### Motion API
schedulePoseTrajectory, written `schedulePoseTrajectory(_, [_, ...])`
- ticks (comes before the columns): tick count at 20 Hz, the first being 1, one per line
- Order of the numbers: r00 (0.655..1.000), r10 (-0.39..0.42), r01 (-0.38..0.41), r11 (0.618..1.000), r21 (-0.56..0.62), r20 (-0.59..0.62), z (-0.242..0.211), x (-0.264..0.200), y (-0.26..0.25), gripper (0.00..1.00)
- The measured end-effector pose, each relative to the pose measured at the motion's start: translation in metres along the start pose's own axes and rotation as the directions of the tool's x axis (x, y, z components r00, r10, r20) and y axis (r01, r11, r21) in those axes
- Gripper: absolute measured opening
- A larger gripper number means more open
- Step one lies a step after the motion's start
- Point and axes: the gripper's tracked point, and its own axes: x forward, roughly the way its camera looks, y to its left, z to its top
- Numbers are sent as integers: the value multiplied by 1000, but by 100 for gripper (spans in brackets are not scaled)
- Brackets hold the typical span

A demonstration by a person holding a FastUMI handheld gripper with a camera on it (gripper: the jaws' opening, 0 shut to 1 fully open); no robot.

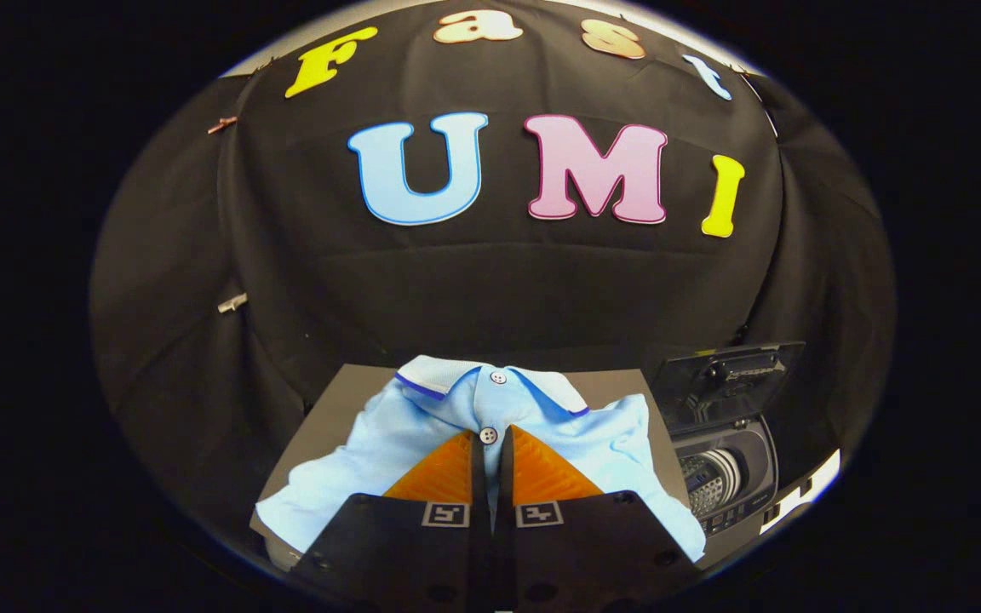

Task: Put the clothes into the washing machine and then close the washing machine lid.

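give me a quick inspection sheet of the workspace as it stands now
surface: grey board under the shirt, bare at its far left corner
job's things: light blue polo shirt spread on the board, collar away from the gripper; small washing machine to the shirt's right, lid raised, drum open
clutter: nothing seen
grippers: gripper over the shirt's button placket, fingers nearly together with a narrow gap; grip on the fabric cannot be told
cables: nothing seen
surroundings: black cloth wall behind the board

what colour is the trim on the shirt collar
Dark blue trim on the light blue shirt collar, gripper view.
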Motion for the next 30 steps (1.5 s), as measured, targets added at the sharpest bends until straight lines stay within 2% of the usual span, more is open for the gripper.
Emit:
schedulePoseTrajectory(4, [998, 60, -61, 998, 27, 19, 10, -26, -24, 5])
schedulePoseTrajectory(9, [995, 92, -90, 995, -36, 41, 19, -50, -73, 5])
schedulePoseTrajectory(12, [996, 73, -68, 994, -89, 56, 23, -57, -106, 5])
schedulePoseTrajectory(20, [997, -52, 63, 979, -194, 61, 23, -53, -203, 5])
schedulePoseTrajectory(30, [986, -148, 157, 975, -154, 71, 15, -18, -306, 5])
